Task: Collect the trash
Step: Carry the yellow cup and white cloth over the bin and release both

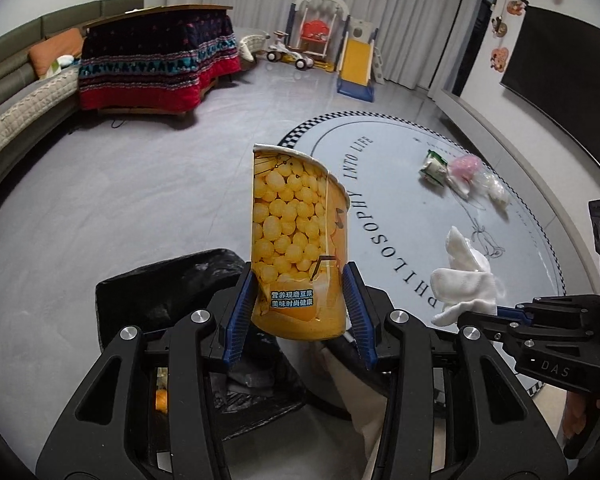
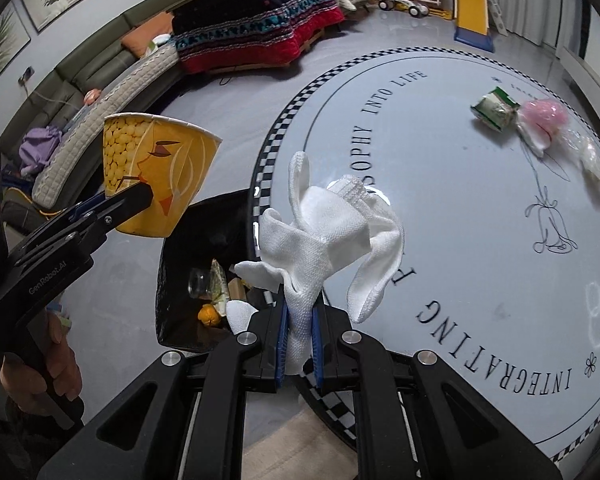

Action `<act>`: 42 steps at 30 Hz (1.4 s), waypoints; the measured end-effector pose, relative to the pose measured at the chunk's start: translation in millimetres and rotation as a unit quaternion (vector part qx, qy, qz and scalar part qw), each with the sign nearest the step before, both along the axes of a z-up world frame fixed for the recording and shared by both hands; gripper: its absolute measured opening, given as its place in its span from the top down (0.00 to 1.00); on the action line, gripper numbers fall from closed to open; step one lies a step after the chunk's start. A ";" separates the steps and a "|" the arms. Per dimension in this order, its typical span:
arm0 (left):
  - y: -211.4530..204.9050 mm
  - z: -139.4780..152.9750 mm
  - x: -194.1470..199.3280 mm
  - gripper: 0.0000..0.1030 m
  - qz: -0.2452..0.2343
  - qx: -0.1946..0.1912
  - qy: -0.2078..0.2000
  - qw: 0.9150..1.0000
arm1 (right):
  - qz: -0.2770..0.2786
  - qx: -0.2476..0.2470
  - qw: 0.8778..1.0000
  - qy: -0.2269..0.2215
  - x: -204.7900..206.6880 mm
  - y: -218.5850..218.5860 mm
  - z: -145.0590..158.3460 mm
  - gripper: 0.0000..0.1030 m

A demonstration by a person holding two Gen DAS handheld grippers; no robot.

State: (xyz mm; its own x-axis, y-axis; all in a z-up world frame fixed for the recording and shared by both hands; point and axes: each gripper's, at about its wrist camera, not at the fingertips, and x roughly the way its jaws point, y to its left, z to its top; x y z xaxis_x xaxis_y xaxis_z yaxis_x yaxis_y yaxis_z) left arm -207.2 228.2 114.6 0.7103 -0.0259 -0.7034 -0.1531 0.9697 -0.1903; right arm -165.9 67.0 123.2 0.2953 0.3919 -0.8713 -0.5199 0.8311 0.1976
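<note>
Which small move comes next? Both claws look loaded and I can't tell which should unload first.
Probably bring the left claw, shut on the yellow paper cup, over the black-lined bin and release it. The bin's open mouth lies just below the cup; the right claw with the white cloth can follow.

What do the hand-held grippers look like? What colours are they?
Each hand-held gripper is black with blue ribbed pads, joined by black linked bars with round silver bolts. The left hand-held gripper has white lettering on its side in the right wrist view. The right hand-held gripper shows pale letters in the left wrist view. No sleeves or cables are visible.
</note>
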 end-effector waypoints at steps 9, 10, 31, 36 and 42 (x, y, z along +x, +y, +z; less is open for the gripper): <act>60.8 -20.4 -35.9 0.58 0.073 -0.001 0.015 0.997 | 0.059 -0.012 0.998 0.012 -13.2 65.2 -15.7 0.89; 66.9 -22.7 -38.7 0.58 0.080 0.000 0.019 0.997 | 0.066 -0.013 0.998 0.014 -15.6 74.1 -18.0 0.89; 131.9 -74.1 -68.7 0.06 0.198 0.037 0.095 0.975 | 0.124 -0.056 0.991 0.015 -27.2 140.8 -55.6 0.42; 124.5 -69.5 -59.4 0.06 0.188 0.028 0.089 0.978 | 0.117 -0.045 0.992 0.017 -23.5 134.5 -51.0 0.42; 100.2 -52.3 -41.5 0.06 0.159 0.036 0.072 0.984 | 0.102 -0.030 0.994 0.011 -10.6 109.8 -37.7 0.42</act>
State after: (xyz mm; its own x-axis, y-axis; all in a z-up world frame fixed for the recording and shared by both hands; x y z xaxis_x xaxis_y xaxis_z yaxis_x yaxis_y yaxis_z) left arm -248.7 328.4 62.3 0.5670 0.2350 -0.7894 -0.4720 0.8782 -0.0776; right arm -176.5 176.8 85.5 0.1946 0.3889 -0.9005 -0.6755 0.7188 0.1645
